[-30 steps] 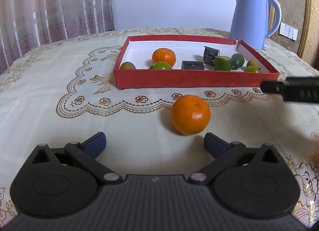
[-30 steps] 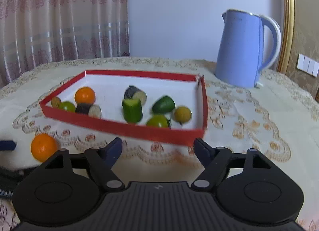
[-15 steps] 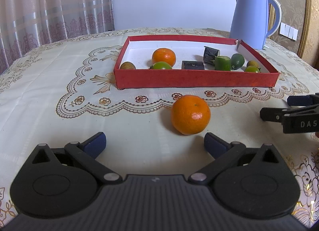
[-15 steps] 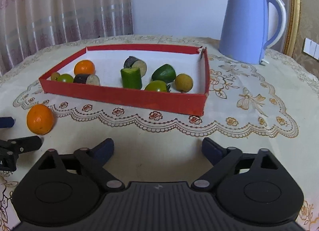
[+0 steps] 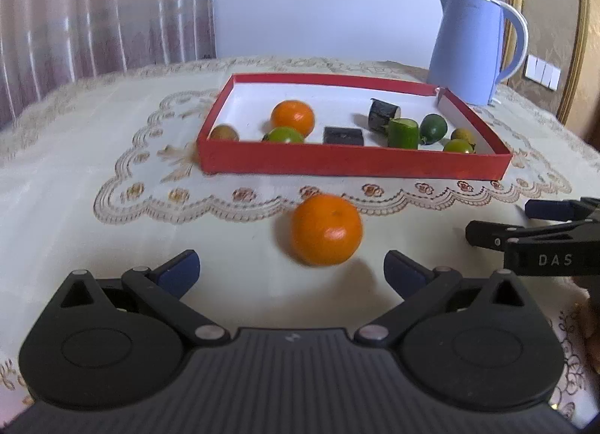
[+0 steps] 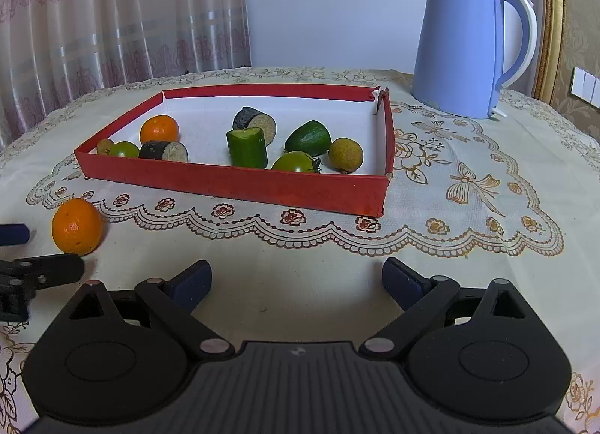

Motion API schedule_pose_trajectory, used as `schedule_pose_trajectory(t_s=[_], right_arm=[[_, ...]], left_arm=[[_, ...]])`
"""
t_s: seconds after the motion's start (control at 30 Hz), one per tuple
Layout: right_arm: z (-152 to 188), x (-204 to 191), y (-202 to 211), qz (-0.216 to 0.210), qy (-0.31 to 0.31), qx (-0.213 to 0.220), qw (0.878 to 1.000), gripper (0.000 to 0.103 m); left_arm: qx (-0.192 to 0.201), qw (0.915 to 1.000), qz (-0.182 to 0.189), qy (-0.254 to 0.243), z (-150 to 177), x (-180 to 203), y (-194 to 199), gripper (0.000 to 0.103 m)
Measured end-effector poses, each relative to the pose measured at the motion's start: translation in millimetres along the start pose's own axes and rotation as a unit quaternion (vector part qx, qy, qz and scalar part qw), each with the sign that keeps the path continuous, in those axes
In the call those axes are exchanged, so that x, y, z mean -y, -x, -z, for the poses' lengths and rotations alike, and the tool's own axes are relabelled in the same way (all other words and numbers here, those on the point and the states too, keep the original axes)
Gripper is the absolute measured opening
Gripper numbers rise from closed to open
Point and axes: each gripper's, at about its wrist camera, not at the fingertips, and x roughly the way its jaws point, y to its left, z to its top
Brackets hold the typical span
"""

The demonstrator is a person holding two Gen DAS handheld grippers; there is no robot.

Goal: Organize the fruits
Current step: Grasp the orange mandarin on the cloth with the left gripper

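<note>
Fingers (image 5: 176, 273) of the left gripper (image 5: 290, 271) gaping wide, gripping nothing; right gripper (image 6: 296, 278) jaws, just opened, likewise empty.
The loose orange (image 5: 327, 229) is sitting mid-frame, short of the red tray (image 5: 352, 163); an off-centre squeeze is risking rolling it away.

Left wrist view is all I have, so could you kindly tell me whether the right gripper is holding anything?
Observer: No. The right gripper is open; its jaws have just been opening, and only bare tablecloth lies between them.
Operator: Thank you. Can you see what the two dark pieces in the box look like inside?
Observer: Yes. From the right wrist, the near dark piece and the far dark piece both show pale, speckled cut ends.
</note>
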Motion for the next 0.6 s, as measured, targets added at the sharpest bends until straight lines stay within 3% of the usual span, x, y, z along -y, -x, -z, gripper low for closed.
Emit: schedule_pose_trajectory(t_s=[0.13, 0.6], right_arm=[[-0.2, -0.2, -0.4, 0.0, -0.001, 0.0, 1.0, 0.098], [0.1, 0.0, -0.1, 0.0, -0.001, 0.0, 1.0, 0.099]], left_arm=[[0.009, 0.9992, -0.023, -0.032, -4.8, 15.3, -5.9, 0.103], [-0.005, 0.9992, -0.035, -0.018, -11.7, 17.1, -24.1, 0.103]])
